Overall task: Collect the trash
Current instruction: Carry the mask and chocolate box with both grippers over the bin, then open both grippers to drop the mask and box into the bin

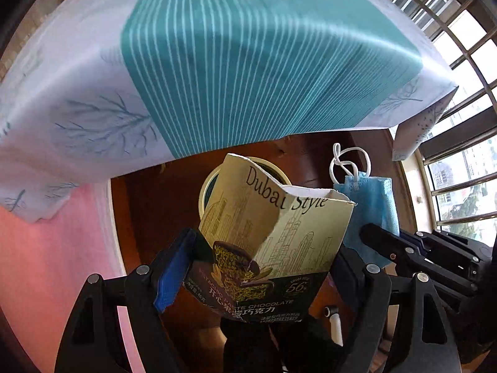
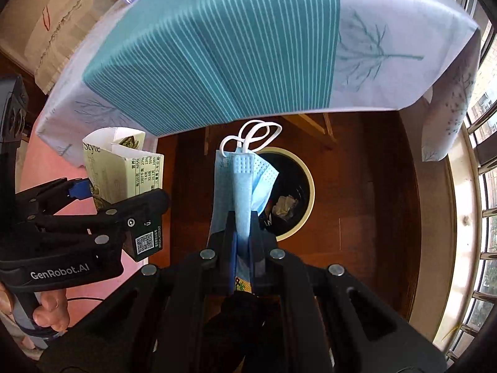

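A: Left-wrist view. Your left gripper (image 1: 264, 267) is clamped on a torn cream-and-black cardboard chocolate box (image 1: 273, 233), its blue-padded fingers (image 1: 172, 276) spread wide and pressing the box's two sides. Where does the box sit?

B: It hangs in your grip over the dark wooden floor (image 1: 155, 211), in front of the cream-rimmed round waste bin (image 1: 206, 186), below the near edge of the table's teal-striped white cloth (image 1: 248, 62).

A: Right-wrist view. Your right gripper (image 2: 243, 239) is pressed nearly together, pinching a folded light-blue disposable face mask (image 2: 242, 180) with white ear loops (image 2: 257, 133).

B: The mask stands up from the jaws, just beside the bin's (image 2: 310, 186) left rim. Crumpled paper (image 2: 284, 206) lies inside the bin. Your left hand (image 2: 51, 310) shows at the lower left edge.
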`<state>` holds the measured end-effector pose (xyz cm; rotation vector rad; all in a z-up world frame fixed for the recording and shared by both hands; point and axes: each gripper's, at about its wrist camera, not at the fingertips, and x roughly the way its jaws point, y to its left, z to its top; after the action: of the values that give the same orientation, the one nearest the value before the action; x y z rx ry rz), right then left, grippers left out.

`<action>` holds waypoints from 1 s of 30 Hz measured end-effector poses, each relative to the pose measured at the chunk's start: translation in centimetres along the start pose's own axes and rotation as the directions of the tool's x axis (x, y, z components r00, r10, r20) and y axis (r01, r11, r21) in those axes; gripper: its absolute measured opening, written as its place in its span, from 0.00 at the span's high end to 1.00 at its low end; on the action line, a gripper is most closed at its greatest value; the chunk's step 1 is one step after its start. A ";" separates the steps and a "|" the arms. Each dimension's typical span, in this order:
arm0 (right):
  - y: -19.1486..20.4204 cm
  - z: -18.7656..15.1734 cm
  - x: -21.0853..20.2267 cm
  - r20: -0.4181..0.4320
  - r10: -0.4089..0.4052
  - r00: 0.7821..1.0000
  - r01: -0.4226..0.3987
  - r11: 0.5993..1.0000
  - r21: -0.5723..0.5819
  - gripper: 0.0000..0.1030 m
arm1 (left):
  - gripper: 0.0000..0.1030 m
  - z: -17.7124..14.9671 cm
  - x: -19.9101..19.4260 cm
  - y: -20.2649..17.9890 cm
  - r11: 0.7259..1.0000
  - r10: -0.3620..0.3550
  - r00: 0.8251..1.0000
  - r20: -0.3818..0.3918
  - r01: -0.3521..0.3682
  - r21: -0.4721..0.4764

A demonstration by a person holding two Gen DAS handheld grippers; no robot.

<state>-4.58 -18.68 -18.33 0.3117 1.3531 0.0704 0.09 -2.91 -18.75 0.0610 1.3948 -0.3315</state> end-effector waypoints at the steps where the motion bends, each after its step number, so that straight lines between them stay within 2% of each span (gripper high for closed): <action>1: -0.5 -0.1 1.6 -0.012 -0.003 1.000 0.003 1.000 0.000 0.96 | 0.21 0.0 1.4 0.2 1.000 -0.005 1.000 -0.002 0.005 -0.014; 8: -3.7 -0.2 12.2 -0.063 -0.019 0.998 0.018 1.000 -0.020 0.96 | 0.17 -0.4 10.7 0.8 0.999 0.007 1.000 0.027 -0.006 -0.040; 14: -6.1 0.7 19.3 -0.079 -0.037 0.996 0.034 0.999 -0.029 0.96 | 0.15 0.1 17.4 1.4 0.999 0.024 0.999 0.047 -0.022 -0.049; 17: -7.3 0.8 21.7 -0.086 -0.054 0.995 0.052 0.998 -0.024 0.86 | 0.13 0.2 20.3 1.6 0.998 0.054 0.998 0.014 -0.053 -0.045; 19: -7.9 0.9 22.9 -0.090 -0.055 0.994 0.054 0.998 -0.014 0.76 | 0.12 0.0 21.6 2.5 0.997 0.059 0.998 -0.006 -0.060 -0.057; 20: -8.1 1.1 23.4 -0.089 -0.056 0.994 0.056 0.998 -0.010 0.64 | 0.10 0.1 22.0 3.1 0.996 0.064 0.998 -0.004 -0.064 -0.065; 21: -8.3 1.2 23.6 -0.084 -0.061 0.995 0.060 0.998 -0.009 0.57 | 0.07 -0.1 22.1 3.2 0.995 0.066 0.998 0.004 -0.066 -0.072; 22: -8.4 1.2 23.8 -0.080 -0.064 0.995 0.064 0.998 -0.009 0.57 | 0.04 -0.3 22.3 3.4 0.996 0.058 0.998 0.016 -0.057 -0.075; 30: -8.1 0.9 23.4 -0.078 -0.077 0.994 0.076 0.997 -0.014 0.57 | 0.03 -0.6 21.3 5.6 0.994 0.063 0.997 0.034 -0.059 -0.089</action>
<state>0.42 -21.22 -42.43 0.2493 1.4407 0.0263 3.89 -1.57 -40.45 0.0250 1.3665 -0.2194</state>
